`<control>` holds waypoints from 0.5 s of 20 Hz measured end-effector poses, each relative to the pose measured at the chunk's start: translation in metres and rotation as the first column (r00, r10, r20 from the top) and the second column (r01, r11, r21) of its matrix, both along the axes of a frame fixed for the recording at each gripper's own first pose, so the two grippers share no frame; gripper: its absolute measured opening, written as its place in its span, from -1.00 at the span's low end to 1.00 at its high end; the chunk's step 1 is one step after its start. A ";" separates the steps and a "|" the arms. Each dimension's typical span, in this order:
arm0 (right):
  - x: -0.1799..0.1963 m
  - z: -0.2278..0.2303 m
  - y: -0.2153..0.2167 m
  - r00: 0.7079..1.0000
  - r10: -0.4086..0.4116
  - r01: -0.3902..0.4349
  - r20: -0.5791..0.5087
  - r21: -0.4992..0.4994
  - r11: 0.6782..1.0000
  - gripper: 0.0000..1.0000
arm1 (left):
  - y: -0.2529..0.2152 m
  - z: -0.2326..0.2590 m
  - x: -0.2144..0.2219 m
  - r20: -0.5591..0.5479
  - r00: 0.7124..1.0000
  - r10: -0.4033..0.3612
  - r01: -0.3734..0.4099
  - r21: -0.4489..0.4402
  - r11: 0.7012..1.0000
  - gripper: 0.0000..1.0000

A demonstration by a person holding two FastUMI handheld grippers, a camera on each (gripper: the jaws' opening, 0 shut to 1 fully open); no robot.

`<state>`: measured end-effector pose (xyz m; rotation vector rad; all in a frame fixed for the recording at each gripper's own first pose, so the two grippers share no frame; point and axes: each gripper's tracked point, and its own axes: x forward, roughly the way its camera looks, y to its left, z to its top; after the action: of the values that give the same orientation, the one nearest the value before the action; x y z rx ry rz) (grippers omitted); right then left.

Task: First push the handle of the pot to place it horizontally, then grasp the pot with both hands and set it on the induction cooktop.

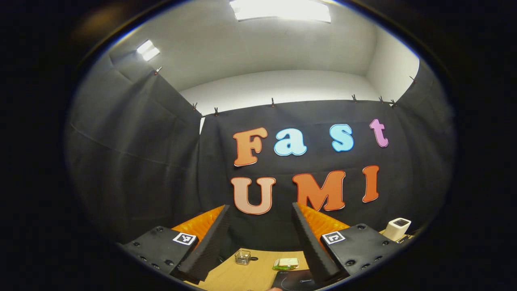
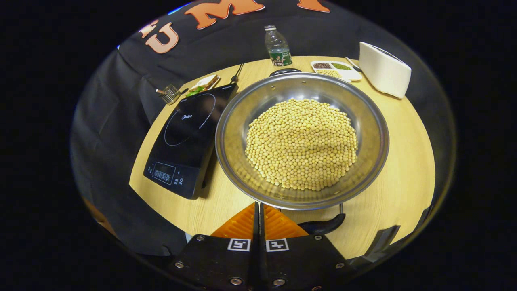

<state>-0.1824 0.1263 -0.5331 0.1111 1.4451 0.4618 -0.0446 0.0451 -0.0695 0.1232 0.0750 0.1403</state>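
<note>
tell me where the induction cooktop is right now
In the right gripper view the induction cooktop lies flat on the wooden table, at the left of the bean-filled pot and close beside its rim.

Black cloth (image 1: 133, 161) hangs on all sides of the booth, pinned up along its top edge with small clips (image 1: 272, 102). Above the cloth rise plain white walls (image 1: 282, 87) and a pale ceiling, where a bright rectangular light panel (image 1: 280, 10) glows overhead and a smaller one (image 1: 148, 50) shines off to the side. A round, light wooden desk (image 2: 404, 169) stands against the cloth.
</note>
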 end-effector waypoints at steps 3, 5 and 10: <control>0.004 -0.003 -0.012 1.000 -0.029 0.029 -0.008 -0.017 0.999 -1.00 | 0.004 -0.007 0.003 -0.018 1.000 0.005 -0.005 0.001 1.000 0.94; 0.009 -0.005 -0.021 0.999 -0.036 0.036 0.003 -0.035 0.999 -1.00 | 0.007 -0.010 0.004 -0.027 1.000 0.011 -0.010 0.000 1.000 0.93; 0.019 -0.011 -0.044 0.998 -0.063 0.064 0.012 -0.075 0.995 -0.99 | 0.010 -0.015 0.005 -0.039 0.999 0.018 -0.018 0.000 1.000 0.94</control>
<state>-0.1631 0.0820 -0.5438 0.0937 1.4438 0.3547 -0.0396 0.0554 -0.0849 0.1248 0.1154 0.1556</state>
